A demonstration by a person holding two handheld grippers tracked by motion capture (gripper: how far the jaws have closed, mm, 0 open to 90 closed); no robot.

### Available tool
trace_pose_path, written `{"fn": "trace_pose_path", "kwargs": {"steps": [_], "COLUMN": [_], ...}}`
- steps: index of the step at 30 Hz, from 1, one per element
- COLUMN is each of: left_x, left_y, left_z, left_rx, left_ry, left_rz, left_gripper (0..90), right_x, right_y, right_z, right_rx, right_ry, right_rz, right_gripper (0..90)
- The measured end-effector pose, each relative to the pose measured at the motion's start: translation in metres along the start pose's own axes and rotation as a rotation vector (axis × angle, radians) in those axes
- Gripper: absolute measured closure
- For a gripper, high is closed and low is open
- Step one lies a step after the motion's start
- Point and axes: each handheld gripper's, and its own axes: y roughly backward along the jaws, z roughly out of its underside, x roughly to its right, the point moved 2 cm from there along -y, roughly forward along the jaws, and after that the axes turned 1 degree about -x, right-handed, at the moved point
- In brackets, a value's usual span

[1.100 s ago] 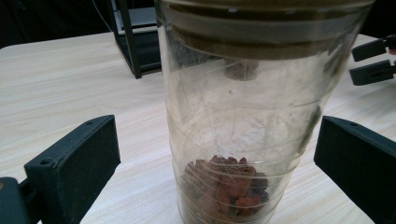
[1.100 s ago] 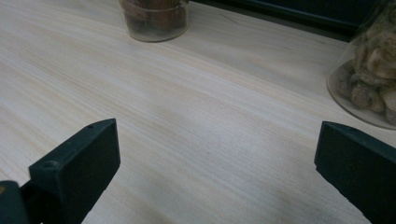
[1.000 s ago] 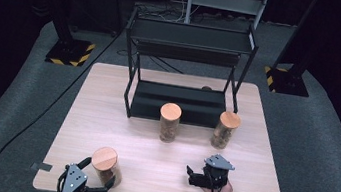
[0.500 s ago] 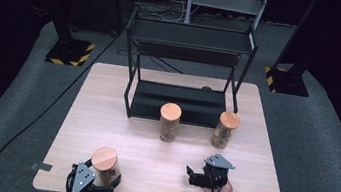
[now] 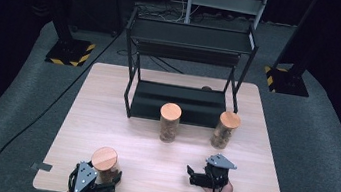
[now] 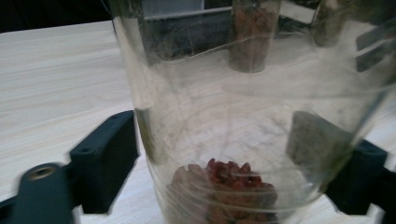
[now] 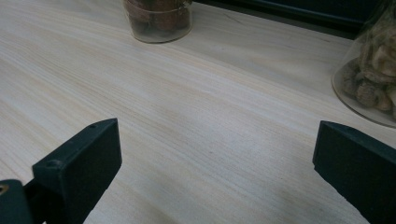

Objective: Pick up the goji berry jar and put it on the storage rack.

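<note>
Closing on the near jar (image 6: 243, 116), the left tool (image 5: 95, 184) grips it; right tool (image 7: 215, 172) gapes empty.

No text, label, brand name or number can be read on anything here. The nearest jar (image 5: 105, 163), held between the jaws of the left gripper (image 5: 90, 185), bears no label on its clear wall or wooden lid. The two jars ahead of the right gripper (image 5: 205, 174) are likewise unmarked. The one sign-like marking is the yellow-and-black hazard striping on the stand bases (image 5: 69, 51) far beyond both grippers; it carries no lettering.
</note>
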Motion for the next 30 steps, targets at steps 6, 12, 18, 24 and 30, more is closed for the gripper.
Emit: {"fn": "trace_pose_path", "kwargs": {"steps": [6,12,18,24,30], "left_x": [0.0026,0.0010,0.0006,0.0008,0.0010], "left_y": [0.0008,0.0018,0.0023,0.0014,-0.0013], "left_z": [0.0009,0.0012,0.0008,-0.0027,-0.0086], "left_rx": [0.013,0.015,0.011,0.000,0.005], "left_ry": [-0.007,-0.015,-0.021,-0.023,-0.021], "left_rz": [0.001,0.018,0.023,0.024,0.028], "left_gripper": [24.6,24.9,25.0,25.0,25.0], "right_x": [0.0019,-0.0008,-0.0007,-0.0005,0.0002], "right_y": [0.0010,0.0001,0.0000,0.0008,0.0008], "right_z": [0.0002,0.0001,0.0000,0.0002,0.0002], "right_rx": [0.011,0.000,0.000,0.007,0.007], "right_ry": [-0.017,0.010,0.010,0.005,0.000], "right_rz": [-0.019,-0.001,-0.009,-0.011,-0.018], "right_gripper": [0.5,0.6,0.6,0.6,0.6]}}
